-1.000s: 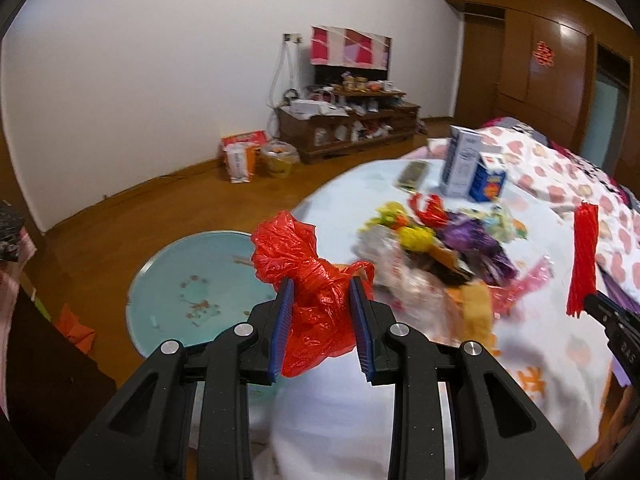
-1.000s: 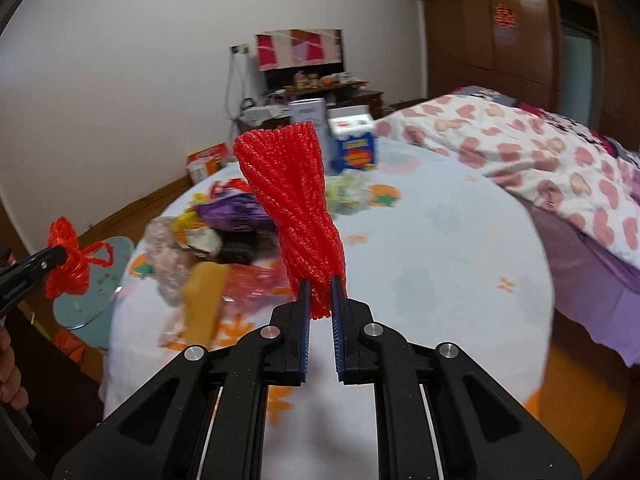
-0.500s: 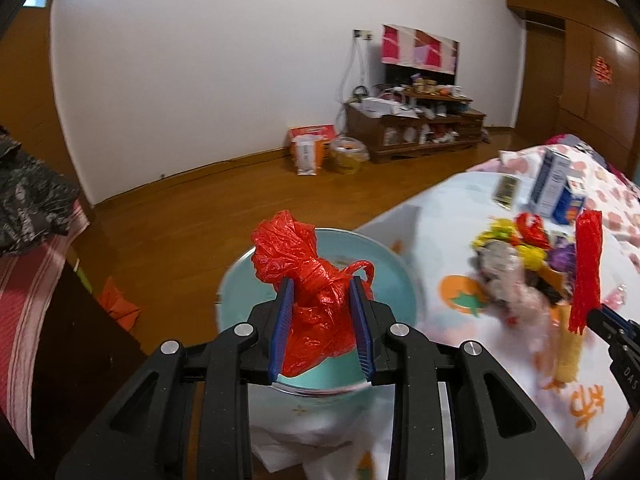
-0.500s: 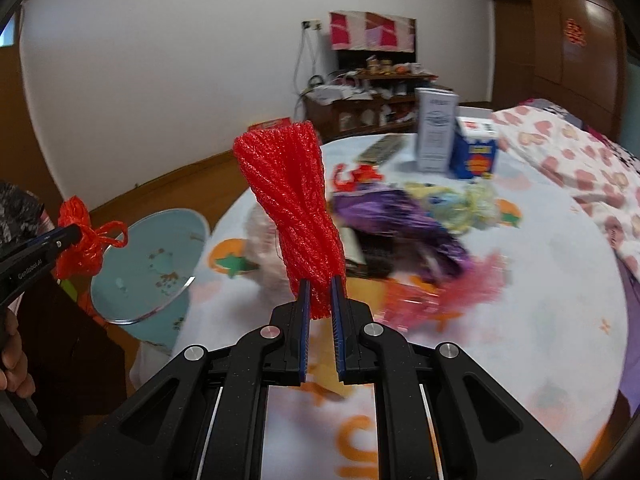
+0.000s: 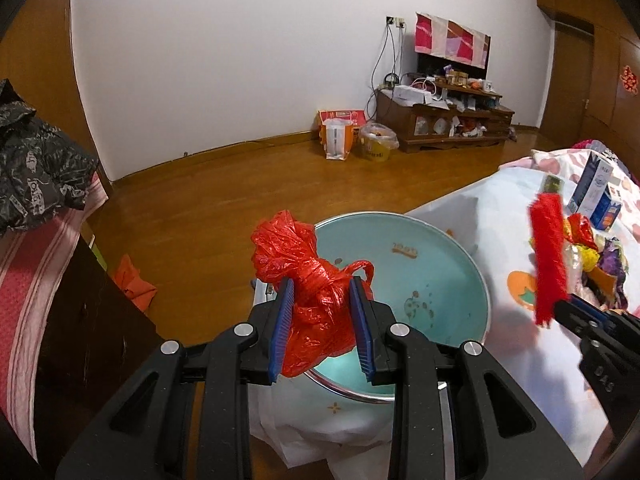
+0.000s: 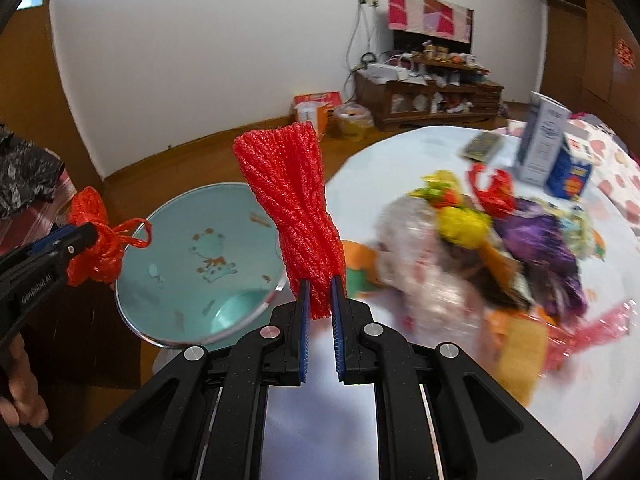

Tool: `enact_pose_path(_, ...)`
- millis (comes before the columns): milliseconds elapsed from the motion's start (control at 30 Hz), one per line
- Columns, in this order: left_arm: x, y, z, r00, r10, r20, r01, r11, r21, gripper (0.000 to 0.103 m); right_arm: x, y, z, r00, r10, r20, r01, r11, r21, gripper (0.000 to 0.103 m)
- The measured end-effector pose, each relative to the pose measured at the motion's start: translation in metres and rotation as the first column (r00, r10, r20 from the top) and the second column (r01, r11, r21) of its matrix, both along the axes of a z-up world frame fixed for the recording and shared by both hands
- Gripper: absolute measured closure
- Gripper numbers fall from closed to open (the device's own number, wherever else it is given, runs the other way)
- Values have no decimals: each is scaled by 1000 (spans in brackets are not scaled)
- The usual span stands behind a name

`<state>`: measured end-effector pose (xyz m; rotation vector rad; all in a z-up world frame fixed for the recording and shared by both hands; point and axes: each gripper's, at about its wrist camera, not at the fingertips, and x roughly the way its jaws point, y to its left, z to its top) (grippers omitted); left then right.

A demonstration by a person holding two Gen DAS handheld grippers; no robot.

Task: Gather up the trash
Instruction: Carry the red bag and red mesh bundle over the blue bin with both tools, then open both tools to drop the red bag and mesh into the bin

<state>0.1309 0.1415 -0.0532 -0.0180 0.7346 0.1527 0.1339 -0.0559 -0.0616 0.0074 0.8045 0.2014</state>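
My left gripper [image 5: 322, 286] is shut on a crumpled red plastic bag [image 5: 308, 276], held over the near rim of a light-blue basin [image 5: 436, 280]. My right gripper [image 6: 319, 280] is shut on the lower end of a red foam net sleeve [image 6: 292, 196], which stands upright between the basin [image 6: 192, 264] and the table. In the right wrist view the left gripper [image 6: 86, 234] with its red bag [image 6: 96, 240] shows at the left. In the left wrist view the right gripper [image 5: 560, 304] and the red net [image 5: 548, 256] show at the right. A pile of mixed wrappers [image 6: 500, 248] lies on the table.
The round table [image 6: 400, 148] has a white printed cloth, with two cartons [image 6: 552, 156] at its far side. A dark cabinet [image 5: 80, 340] with cloth on it stands at the left. Across the wooden floor [image 5: 224, 200] is a low shelf unit [image 5: 444, 120] with bags beside it.
Both grippers have swung left from above the table toward the basin, each keeping its grip. The wrapper pile has slid to the right of both views.
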Motion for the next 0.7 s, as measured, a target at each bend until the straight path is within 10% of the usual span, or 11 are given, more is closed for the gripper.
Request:
enact_pose_path(533, 22, 8, -32, 996, 13, -83, -14, 1000, -2, 72, 33, 49, -24, 991, 111, -78, -112, 994, -15, 76)
enact_pose_path(700, 21, 11, -31, 996, 38, -81, -38, 999, 6, 50, 30, 47, -20, 993, 103, -63, -104, 995, -5, 66)
